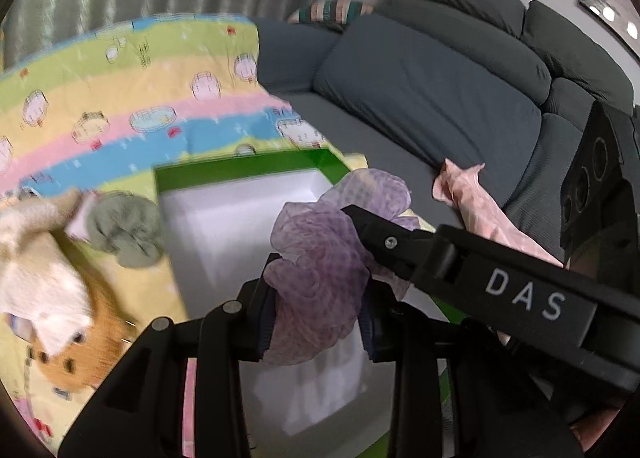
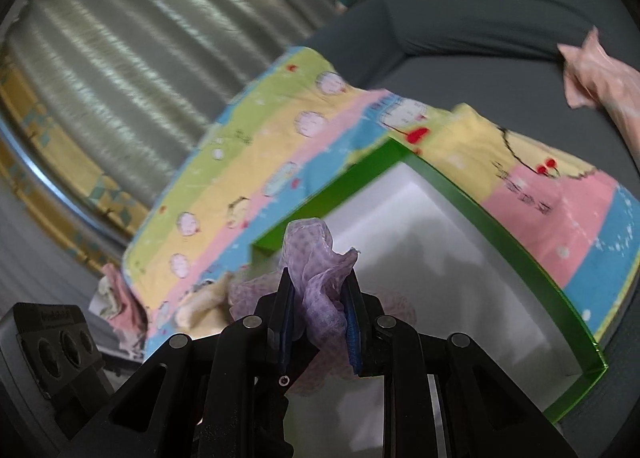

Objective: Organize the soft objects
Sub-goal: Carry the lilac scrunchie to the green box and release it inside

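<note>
Black fingers of my left gripper pinch one end of a crumpled lilac gauze scarf, thin and dotted, hanging just above the green-rimmed white box. Beside that box lie a sage scrunchie and a plush toy on the striped quilt.

From my right gripper, nearly closed, I see its blue pads clamp the scarf's other end over the same box. Judging by this, placing is under way; next I should lower and release.
</note>
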Motion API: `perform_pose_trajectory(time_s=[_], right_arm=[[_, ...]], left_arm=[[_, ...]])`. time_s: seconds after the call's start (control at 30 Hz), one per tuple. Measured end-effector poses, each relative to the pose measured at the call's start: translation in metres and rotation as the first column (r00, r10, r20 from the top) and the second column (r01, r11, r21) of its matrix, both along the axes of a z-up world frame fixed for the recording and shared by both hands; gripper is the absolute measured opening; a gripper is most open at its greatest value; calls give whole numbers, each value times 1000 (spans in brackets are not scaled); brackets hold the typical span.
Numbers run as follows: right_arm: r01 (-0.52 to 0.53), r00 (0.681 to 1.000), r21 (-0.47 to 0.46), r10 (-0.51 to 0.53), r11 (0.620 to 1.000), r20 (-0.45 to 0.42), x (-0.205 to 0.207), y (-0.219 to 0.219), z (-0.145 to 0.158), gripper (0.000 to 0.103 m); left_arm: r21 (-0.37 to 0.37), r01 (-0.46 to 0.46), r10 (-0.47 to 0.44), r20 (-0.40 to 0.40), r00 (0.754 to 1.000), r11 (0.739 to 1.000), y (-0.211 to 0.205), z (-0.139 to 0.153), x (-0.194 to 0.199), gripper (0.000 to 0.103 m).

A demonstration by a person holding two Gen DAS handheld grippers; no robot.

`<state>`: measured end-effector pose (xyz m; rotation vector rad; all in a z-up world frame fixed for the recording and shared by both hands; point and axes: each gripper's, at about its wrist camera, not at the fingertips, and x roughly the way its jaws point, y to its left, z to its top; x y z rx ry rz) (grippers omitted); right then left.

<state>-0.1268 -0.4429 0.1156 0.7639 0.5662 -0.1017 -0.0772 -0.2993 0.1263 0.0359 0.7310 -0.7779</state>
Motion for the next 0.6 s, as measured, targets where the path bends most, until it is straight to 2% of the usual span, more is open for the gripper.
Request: perform_pose_trajectory(time_s=[0.13, 0.27, 0.3, 0.33, 0.4, 0.43, 0.47, 0.5, 0.6], right_arm=[[20, 998, 1, -20, 1000, -56, 3, -6, -12, 24], [38, 994, -31, -41, 999, -99, 3, -6, -14, 24], [43, 993, -43, -48, 998, -105, 3, -4, -14, 25], [56, 992, -45, -61, 997, -109, 2, -4, -13, 28], [83, 990, -49, -88, 995, -114, -1, -4, -12, 51], [96, 989, -57, -102, 994, -105, -3, -4, -9, 56], [106, 989, -64, -112, 992, -94, -6, -4, -7, 64], [115, 989, -70, -121, 991, -81, -10, -4, -4, 67], [137, 990, -71, -139, 988, -23, -22, -2, 9, 75]], left_arm=[[9, 12, -11, -74, 997, 1000, -13, -18, 7, 32], [38, 6, -3, -88, 996, 999, -19, -25, 8, 34], [43, 0, 3, -89, 996, 999, -19, -26, 8, 38], [50, -5, 9, -88, 996, 999, -18, -25, 7, 42], [52, -8, 13, -89, 996, 999, -15, -25, 8, 60], [52, -11, 15, -87, 996, 999, -13, -23, 8, 63], [50, -18, 22, -78, 997, 999, -9, -21, 7, 73], [46, -25, 28, -68, 997, 999, -6, -19, 5, 79], [11, -23, 23, -50, 999, 1000, 7, -8, 0, 83]])
